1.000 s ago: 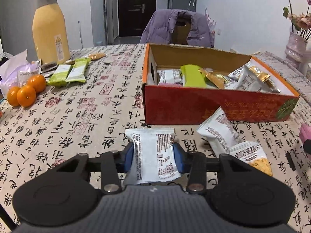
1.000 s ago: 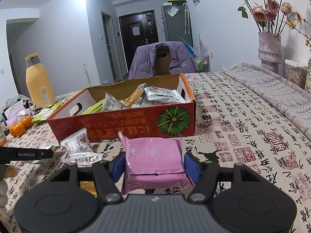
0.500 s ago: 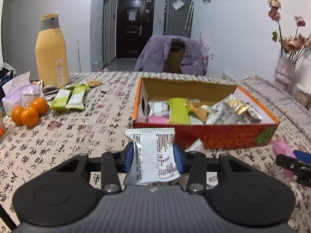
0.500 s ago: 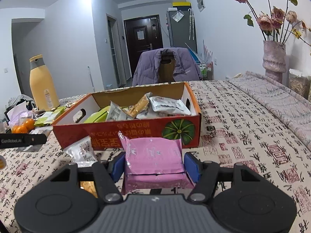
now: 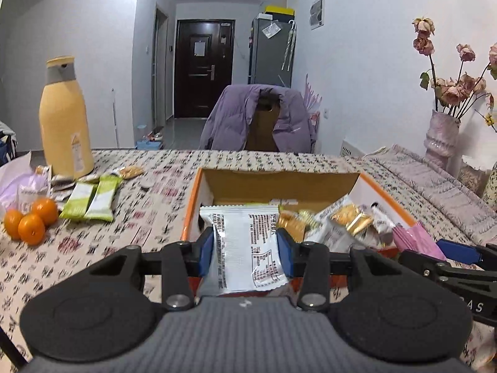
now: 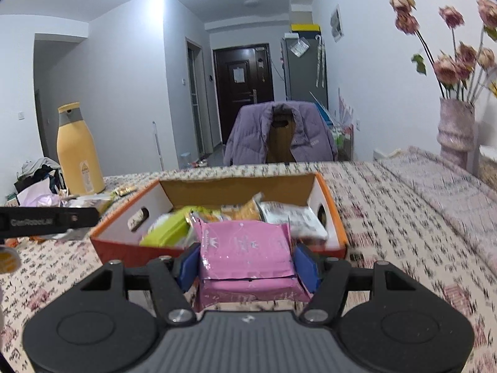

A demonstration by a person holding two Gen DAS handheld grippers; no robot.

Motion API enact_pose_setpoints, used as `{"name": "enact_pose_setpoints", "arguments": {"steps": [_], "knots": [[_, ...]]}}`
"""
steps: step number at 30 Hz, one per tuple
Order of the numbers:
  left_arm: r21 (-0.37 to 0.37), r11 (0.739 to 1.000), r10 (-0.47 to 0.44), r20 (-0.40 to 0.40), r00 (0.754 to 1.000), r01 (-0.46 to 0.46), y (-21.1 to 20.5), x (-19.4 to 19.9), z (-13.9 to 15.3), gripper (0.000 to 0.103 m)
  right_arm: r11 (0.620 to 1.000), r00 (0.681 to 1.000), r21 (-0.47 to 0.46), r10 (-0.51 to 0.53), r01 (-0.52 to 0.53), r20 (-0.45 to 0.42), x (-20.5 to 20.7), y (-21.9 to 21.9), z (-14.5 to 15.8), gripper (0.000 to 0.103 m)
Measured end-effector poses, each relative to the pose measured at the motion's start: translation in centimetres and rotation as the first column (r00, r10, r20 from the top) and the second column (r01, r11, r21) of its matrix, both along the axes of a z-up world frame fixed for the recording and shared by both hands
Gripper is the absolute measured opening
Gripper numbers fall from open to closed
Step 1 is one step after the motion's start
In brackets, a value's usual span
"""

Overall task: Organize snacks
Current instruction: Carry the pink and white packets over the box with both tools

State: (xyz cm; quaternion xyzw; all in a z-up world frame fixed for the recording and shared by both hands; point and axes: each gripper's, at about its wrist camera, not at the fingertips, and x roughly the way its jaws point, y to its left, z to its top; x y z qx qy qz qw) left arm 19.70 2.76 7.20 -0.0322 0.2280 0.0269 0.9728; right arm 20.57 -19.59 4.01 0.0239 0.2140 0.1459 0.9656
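the orange box (image 5: 190, 211) on the patterned table already held many snacks, the left gripper (image 5: 245, 247) clamped a white packet (image 5: 245, 242) and the right gripper (image 6: 245, 262) a pink packet (image 6: 245, 248) near its front rim, two green bars (image 5: 90, 202) lay outside, and only "genrobot.ai" was readable on the other gripper

white packet (image 5: 245, 242), pink packet (image 6: 245, 248), orange-rimmed red box (image 6: 335, 217), calligraphy-patterned tablecloth (image 5: 149, 217), yellow bottle (image 5: 65, 124)
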Motion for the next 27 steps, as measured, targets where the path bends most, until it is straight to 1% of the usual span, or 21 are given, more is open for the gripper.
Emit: {"name": "enact_pose_setpoints", "arguments": {"steps": [8,15,18,21,27], "knots": [[0.038,0.999,0.016,0.015,1.000,-0.017,-0.8,3.6,1.5,0.043,1.000,0.998,-0.015,0.025,-0.024,0.055,2.8,1.5,2.6,0.064],[0.057,0.997,0.044,0.004,0.999,-0.045,-1.0,6.9,2.0,0.043,0.999,0.998,-0.043,0.020,-0.017,0.060,6.6,2.5,3.9,0.064],[0.066,0.996,0.064,-0.010,0.998,-0.064,-1.0,8.3,1.8,0.043,0.998,0.999,-0.062,0.019,-0.016,0.048,8.6,3.0,3.9,0.064],[0.057,0.996,0.072,-0.022,0.997,-0.071,-0.8,9.6,1.4,0.043,0.997,1.000,-0.083,0.009,-0.007,0.023,10.6,3.2,3.4,0.064],[0.108,0.988,0.111,-0.036,0.993,-0.107,-1.1,11.7,0.3,0.043,0.997,0.999,-0.083,-0.011,0.009,-0.030,13.5,3.3,1.8,0.064]]}}
